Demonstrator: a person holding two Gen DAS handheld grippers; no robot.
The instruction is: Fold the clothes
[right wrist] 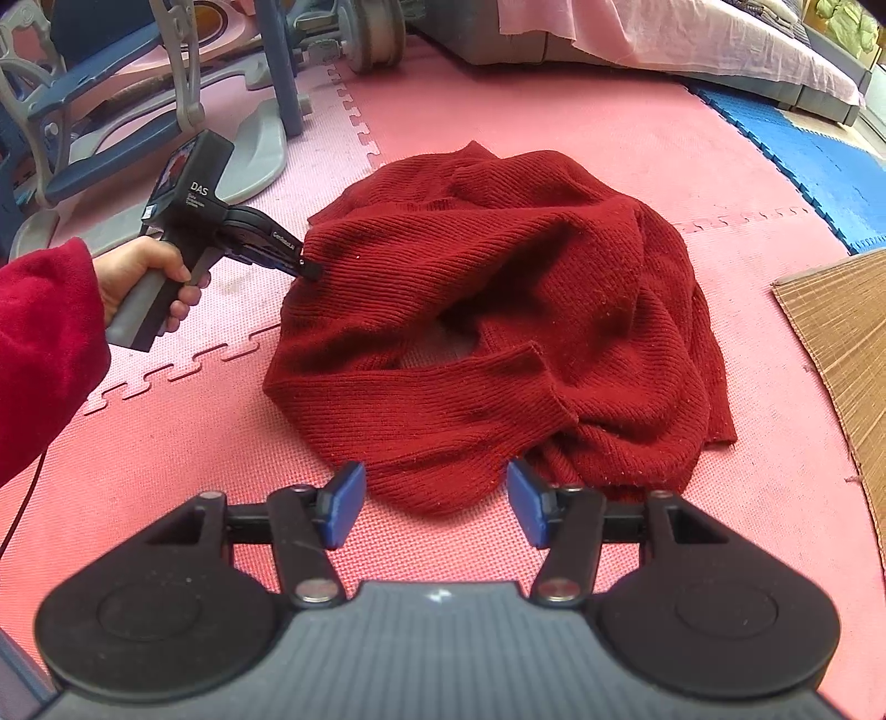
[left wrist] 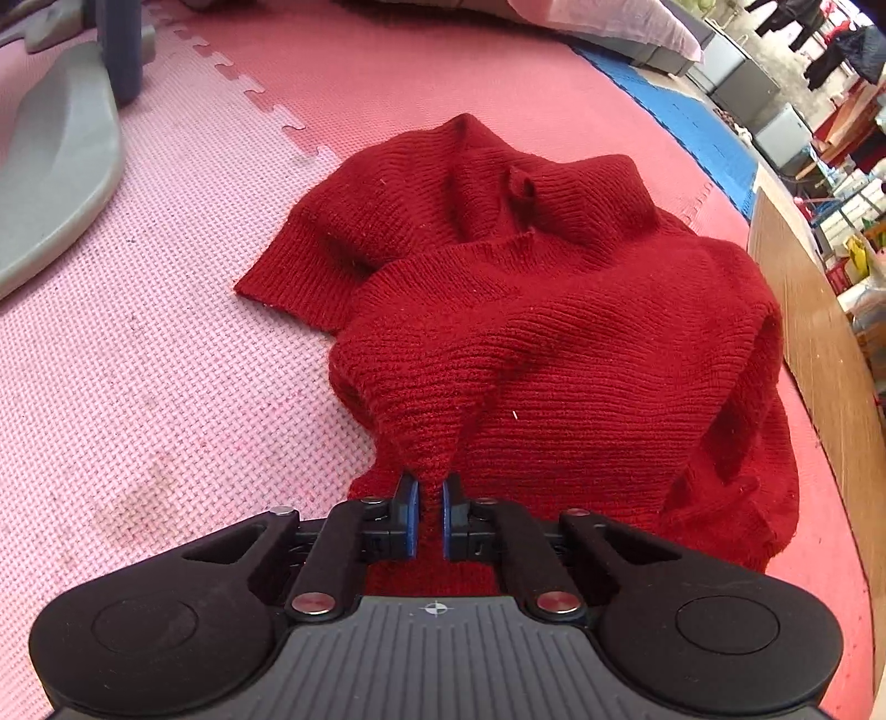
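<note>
Two tongs: left tongs (left wrist: 429,498) pinching crumpled red sweater (left wrist: 554,332), right tongs (right wrist: 436,501) spread, sleeves buried

- Interlocking foam floor mat (right wrist: 554,111) in pink and red tiles covers the floor.
- Blue foam tiles (right wrist: 803,149) lie at two o'clock.
- A brown woven mat (right wrist: 847,343) sits at three o'clock.
- A grey plastic base (left wrist: 50,183) with a blue post (left wrist: 119,44) stands at ten o'clock.
- A pink-draped bed (right wrist: 692,39) runs along at one o'clock.
- A metal wheel (right wrist: 376,27) rests at twelve o'clock.
</note>
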